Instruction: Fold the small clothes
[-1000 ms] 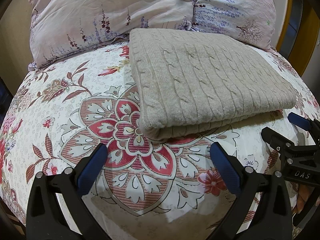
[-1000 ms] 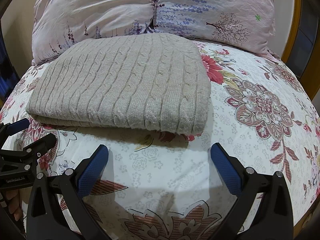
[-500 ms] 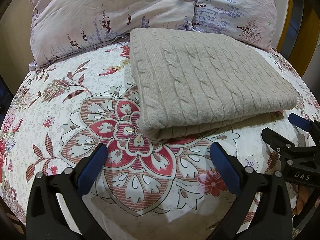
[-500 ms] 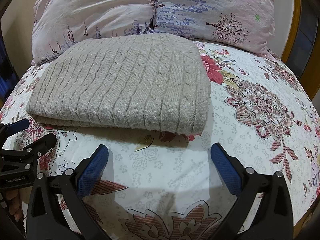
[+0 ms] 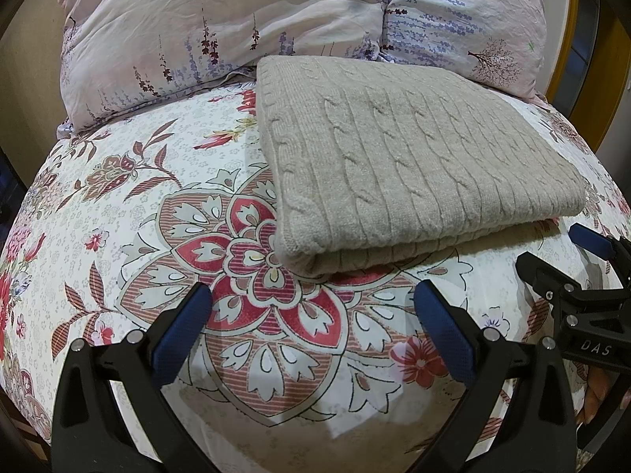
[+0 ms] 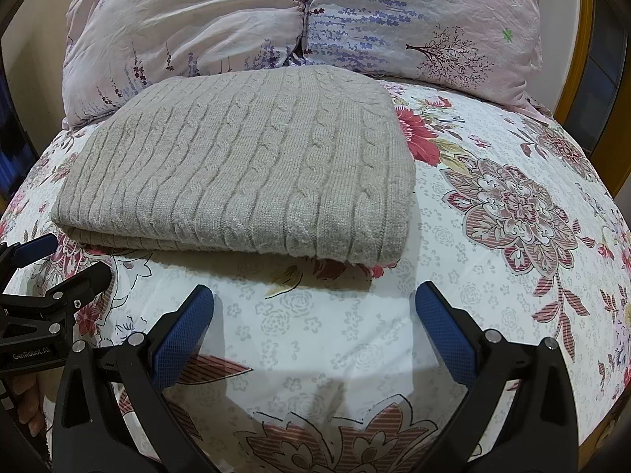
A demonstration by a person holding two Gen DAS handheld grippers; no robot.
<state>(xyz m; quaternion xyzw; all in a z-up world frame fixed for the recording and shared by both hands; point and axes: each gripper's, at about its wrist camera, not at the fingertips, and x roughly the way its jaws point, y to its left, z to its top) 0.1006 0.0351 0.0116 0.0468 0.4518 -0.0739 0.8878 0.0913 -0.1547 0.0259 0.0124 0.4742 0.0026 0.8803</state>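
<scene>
Floral bedsheet (image 5: 118,213) under folded sweater (image 6: 244,181); pillows (image 6: 299,27) behind; both grippers (image 5: 311,299) (image 6: 313,299) spread apart.

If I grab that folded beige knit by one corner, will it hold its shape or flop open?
The beige cable-knit would probably flop: it is soft fabric folded in loose layers, visible along its near edge. It looks thick, so likely fairly heavy and apt to sag. Its textured knit on the floral bedspread suggests it would drag rather than slide.
</scene>
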